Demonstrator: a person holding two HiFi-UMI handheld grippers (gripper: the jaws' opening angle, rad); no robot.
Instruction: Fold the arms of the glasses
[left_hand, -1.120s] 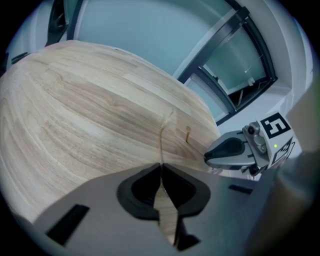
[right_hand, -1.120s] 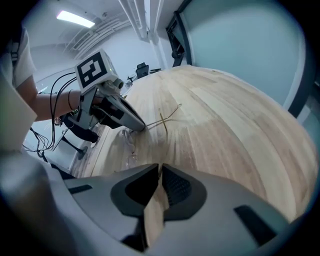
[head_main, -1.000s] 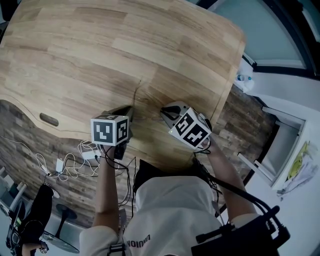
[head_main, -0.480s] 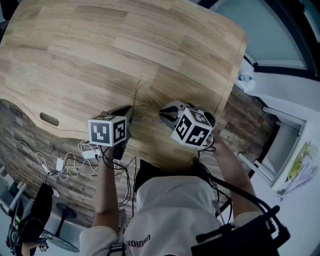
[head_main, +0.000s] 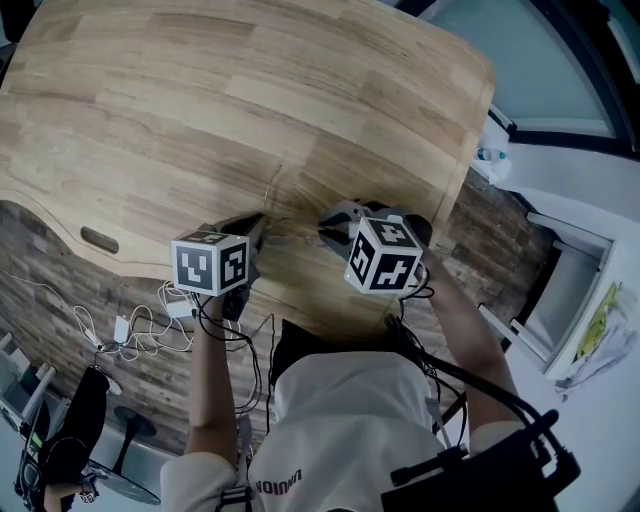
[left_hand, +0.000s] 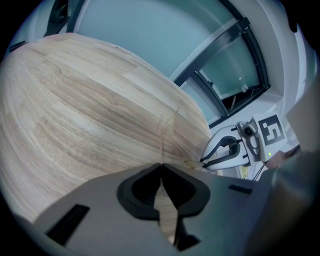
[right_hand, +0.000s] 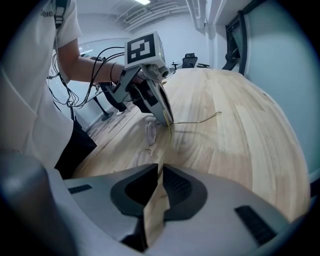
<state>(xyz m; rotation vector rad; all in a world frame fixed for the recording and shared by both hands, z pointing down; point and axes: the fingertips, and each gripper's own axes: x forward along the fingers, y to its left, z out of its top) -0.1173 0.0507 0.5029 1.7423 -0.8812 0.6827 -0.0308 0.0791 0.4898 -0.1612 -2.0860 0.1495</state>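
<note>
Thin gold wire glasses (right_hand: 149, 131) lie on the wooden table (head_main: 200, 110), close to its near edge, between my two grippers. In the right gripper view the left gripper (right_hand: 169, 121) is shut on the frame where one arm (right_hand: 197, 120) joins it. That arm sticks out open over the wood. In the left gripper view the same wire (left_hand: 167, 130) runs away from the pinched tips. The right gripper (right_hand: 159, 167) has its tips together beside the near lens (right_hand: 142, 157), seemingly on the frame's other end. The tips hide the contact itself.
The table's curved near edge runs just under both grippers, with an oval slot (head_main: 97, 239) at its left. White cables and plugs (head_main: 150, 320) lie on the floor below. A glass wall (left_hand: 150, 35) lies beyond the table's far side.
The right gripper has rolled about its own axis, so its marker cube now faces differently, and it has shifted slightly. The left gripper has stayed where it was, still pinching the wire.
</note>
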